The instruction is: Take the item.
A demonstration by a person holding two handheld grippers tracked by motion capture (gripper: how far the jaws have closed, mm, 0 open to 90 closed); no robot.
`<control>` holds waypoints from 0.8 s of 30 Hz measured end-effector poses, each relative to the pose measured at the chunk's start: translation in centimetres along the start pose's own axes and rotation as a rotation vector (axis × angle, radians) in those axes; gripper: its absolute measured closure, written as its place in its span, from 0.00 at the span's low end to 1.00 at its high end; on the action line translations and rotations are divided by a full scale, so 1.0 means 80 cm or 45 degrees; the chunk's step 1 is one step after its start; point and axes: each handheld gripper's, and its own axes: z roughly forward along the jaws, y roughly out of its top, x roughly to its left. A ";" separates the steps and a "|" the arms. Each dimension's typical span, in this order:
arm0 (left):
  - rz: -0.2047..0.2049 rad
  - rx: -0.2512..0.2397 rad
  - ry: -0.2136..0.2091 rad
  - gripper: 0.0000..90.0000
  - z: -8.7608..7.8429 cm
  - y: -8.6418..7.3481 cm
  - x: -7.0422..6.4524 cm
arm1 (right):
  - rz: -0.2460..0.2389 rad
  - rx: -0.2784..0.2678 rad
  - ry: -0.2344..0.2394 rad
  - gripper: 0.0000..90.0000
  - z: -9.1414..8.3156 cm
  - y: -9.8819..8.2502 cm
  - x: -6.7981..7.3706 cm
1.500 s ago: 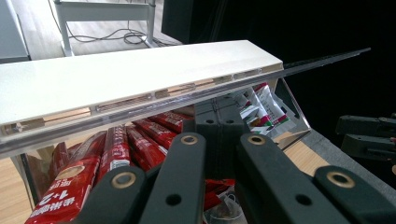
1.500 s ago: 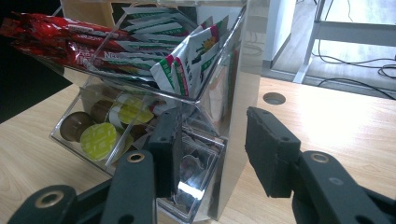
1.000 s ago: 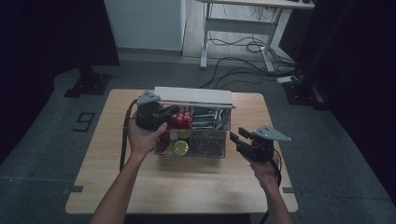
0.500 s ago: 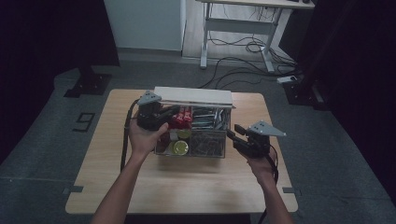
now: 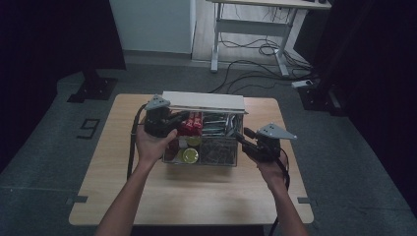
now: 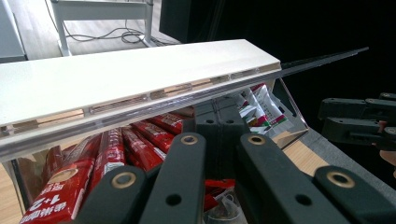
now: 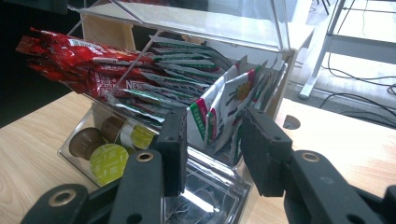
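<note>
The sachets (image 7: pixel 224 114), the white/green/red ones, stand upright in the back right compartment of the clear box (image 5: pixel 235 147) in the middle of the bench (image 5: pixel 196 191), w/ the red sticks (image 7: pixel 79 60) stacked in the compartment next to them and the round pods (image 7: pixel 108 161) down in the front section. The right gripper (image 7: pixel 210 140) has its fingers partway apart, they've just been closing in a bit, and they sit either side of the sachet tops but imo not pressing on them yet, so nothing held. Those sachets look light, thin and floppy, prob slick foil, so they'll bend and slide; I'd pinch one near its top edge, flat faces between the pads, and pull straight up so the neighbours don't come along. The box wall is right under the fingers, hard plastic, easy to knock. The left gripper (image 5: pixel 160 120) is over at the box's left rear by the red sticks, under the raised white lid (image 6: pixel 140 79), fingers fully closed; can't see anything between them, so whether it's propping the lid I can't tell tbh.
</note>
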 end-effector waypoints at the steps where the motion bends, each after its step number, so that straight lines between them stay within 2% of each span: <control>1: 0.000 0.000 0.001 1.00 0.000 0.000 0.000 | -0.002 0.000 0.001 0.68 0.001 0.001 0.000; 24: 0.002 0.002 0.000 1.00 0.001 0.000 -0.001 | -0.039 0.018 -0.003 0.71 0.020 0.009 0.008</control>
